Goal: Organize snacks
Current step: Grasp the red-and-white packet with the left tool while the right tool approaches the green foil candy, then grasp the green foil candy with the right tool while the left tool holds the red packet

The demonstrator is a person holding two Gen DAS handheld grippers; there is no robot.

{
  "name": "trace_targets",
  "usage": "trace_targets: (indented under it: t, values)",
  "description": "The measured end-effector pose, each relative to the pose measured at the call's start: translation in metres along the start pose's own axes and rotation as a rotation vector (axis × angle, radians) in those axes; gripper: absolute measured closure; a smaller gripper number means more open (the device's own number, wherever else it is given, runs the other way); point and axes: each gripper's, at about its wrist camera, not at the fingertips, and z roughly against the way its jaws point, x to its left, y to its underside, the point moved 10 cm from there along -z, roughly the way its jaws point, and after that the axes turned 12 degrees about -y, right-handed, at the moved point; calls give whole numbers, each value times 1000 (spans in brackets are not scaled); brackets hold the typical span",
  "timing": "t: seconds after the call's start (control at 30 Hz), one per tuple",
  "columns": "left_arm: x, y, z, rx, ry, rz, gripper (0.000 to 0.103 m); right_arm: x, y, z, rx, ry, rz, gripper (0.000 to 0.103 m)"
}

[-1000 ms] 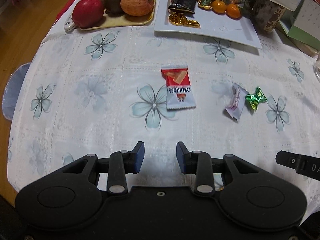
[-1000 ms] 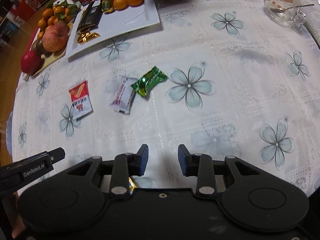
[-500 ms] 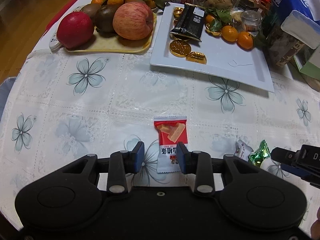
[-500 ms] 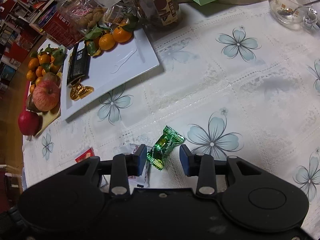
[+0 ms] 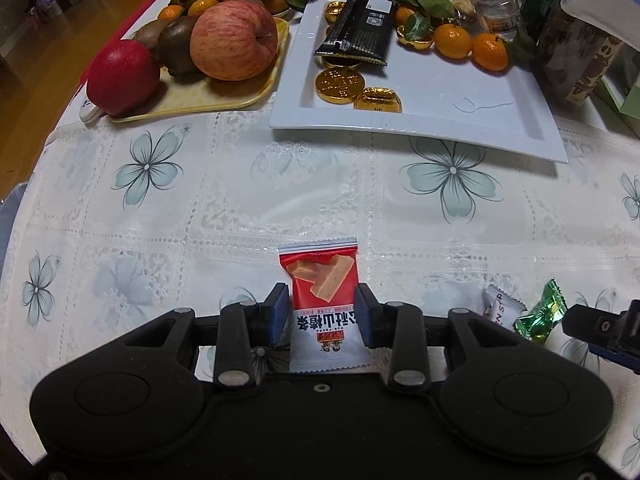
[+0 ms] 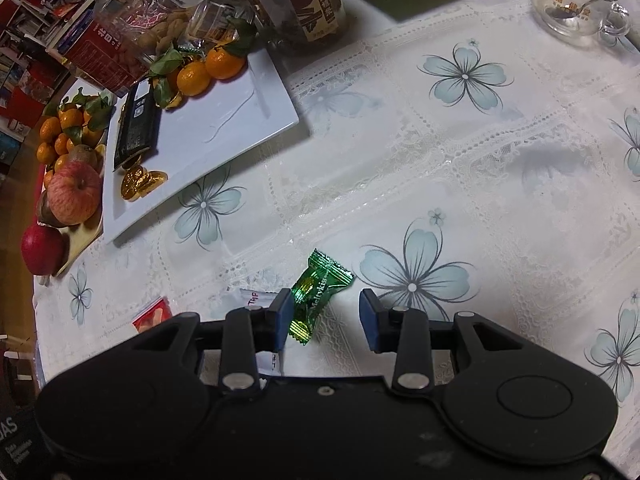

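A red-and-white snack packet lies flat on the flowered tablecloth. My left gripper points down over it, its jaws opening, with the packet between the blue pads and not pressed. A green foil candy lies between the pads of my right gripper, close to the left pad and clear of the right one; this gripper is open. A white-wrapped candy lies just left of it, partly hidden under the left finger. In the left wrist view the white candy and green candy sit at the right.
A white rectangular plate at the back holds a black snack bar, gold coins and tangerines. A yellow tray with apples and kiwis stands left of it. Jars and boxes crowd the back edge. A glass cup stands far right.
Both grippers came forward and down onto the table. The left one now straddles the red packet; the right one, turned a little, now straddles the green candy.
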Motion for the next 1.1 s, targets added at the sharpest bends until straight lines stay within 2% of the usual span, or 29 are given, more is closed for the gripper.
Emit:
trace_targets:
  t: [0.07, 0.33, 0.47, 0.63, 0.87, 1.1]
  values:
    - [-1, 1, -3, -1, -2, 6, 52, -1, -1, 1, 1, -4, -5, 64]
    - [-3, 3, -12, 47, 27, 45, 51, -2, -1, -3, 1, -9, -27, 64]
    - [-1, 4, -13, 72, 58, 89, 59, 2, 0, -7, -1, -18, -31, 64]
    - [4, 15, -9, 134, 80, 104, 60, 3, 0, -12, 1, -6, -22, 64]
    - [3, 45, 8, 166, 82, 1, 60, 3, -1, -22, 8, 14, -24, 64]
    - [4, 72, 13, 257, 153, -21, 60, 7, -1, -32, 5, 47, 19, 61]
